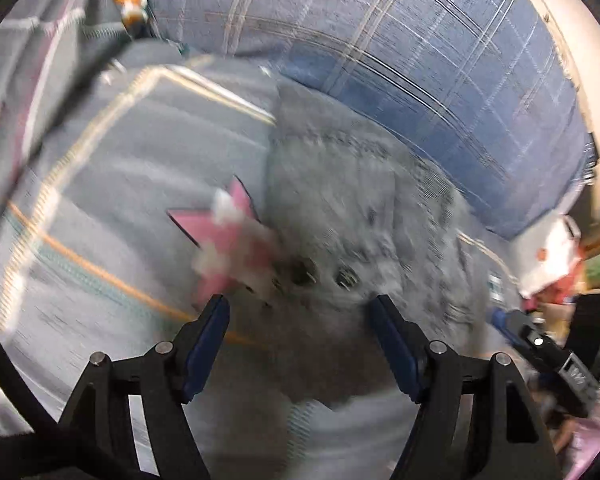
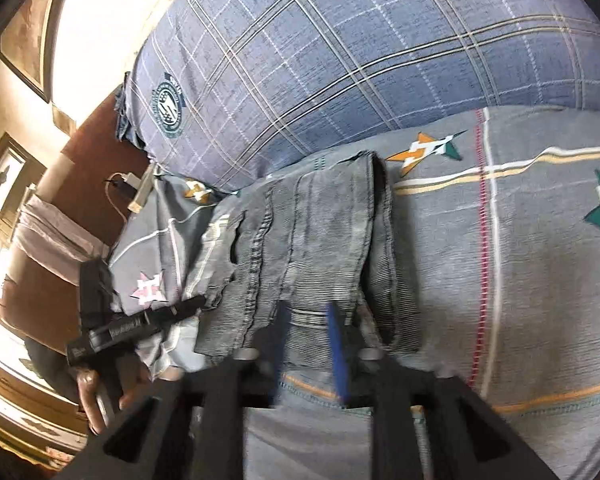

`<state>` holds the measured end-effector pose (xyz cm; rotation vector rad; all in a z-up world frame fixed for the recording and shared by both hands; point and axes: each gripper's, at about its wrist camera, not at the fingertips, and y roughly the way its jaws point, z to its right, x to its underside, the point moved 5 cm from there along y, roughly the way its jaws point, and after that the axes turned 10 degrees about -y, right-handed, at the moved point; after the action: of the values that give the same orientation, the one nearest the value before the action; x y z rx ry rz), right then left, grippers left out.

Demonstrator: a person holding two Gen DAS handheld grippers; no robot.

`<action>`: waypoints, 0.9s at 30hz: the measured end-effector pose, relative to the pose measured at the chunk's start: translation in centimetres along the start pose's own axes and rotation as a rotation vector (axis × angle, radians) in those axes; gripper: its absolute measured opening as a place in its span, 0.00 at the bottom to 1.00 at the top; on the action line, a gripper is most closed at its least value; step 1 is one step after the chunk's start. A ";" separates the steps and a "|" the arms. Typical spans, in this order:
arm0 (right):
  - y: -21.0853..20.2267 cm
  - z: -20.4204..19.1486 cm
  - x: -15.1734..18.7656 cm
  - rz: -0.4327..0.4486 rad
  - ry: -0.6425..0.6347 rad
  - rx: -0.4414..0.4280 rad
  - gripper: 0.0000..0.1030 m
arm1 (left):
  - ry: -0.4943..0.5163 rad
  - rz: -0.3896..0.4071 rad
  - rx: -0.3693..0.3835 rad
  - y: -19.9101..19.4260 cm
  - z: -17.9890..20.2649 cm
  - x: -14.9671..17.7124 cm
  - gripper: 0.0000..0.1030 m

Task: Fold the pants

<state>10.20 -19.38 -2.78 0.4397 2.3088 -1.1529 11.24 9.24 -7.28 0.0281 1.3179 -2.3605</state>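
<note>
1. My left view is smeared by blur; the pants [image 1: 352, 208] show only as a grey heap on the bed sheet [image 1: 112, 184], and I cannot make out seams or edges there.
2. My left claw [image 1: 300, 308] stands released, its two blue pads wide apart just above the near edge of the heap, nothing pressed between them.
3. My right view is sharper: one pair of grey pants [image 2: 320, 240], folded into a long bundle, lies on the patterned bed sheet [image 2: 540, 280] just below one blue plaid pillow [image 2: 360, 48].
4. My right claw [image 2: 310, 354] is released too; its two blue fingers [image 2: 338, 356] are blurred and part-hidden by the black frame, with the near end of the pants between them but not gripped.
5. At the right view's left edge, my left hand [image 2: 100, 396] holds the other tool, cut off by the frame.
6. I count four star prints on the sheet in the right view and one pink star [image 1: 224, 232] in the left.
</note>
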 end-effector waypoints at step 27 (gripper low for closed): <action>5.8 -0.4 2.7 -0.197 -0.168 0.426 0.27 | 0.393 0.138 -0.258 4.3 6.2 5.0 0.67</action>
<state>10.75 -15.49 -7.86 0.2541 1.9924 -1.7201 9.56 0.40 -8.49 0.5103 1.7313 -2.1202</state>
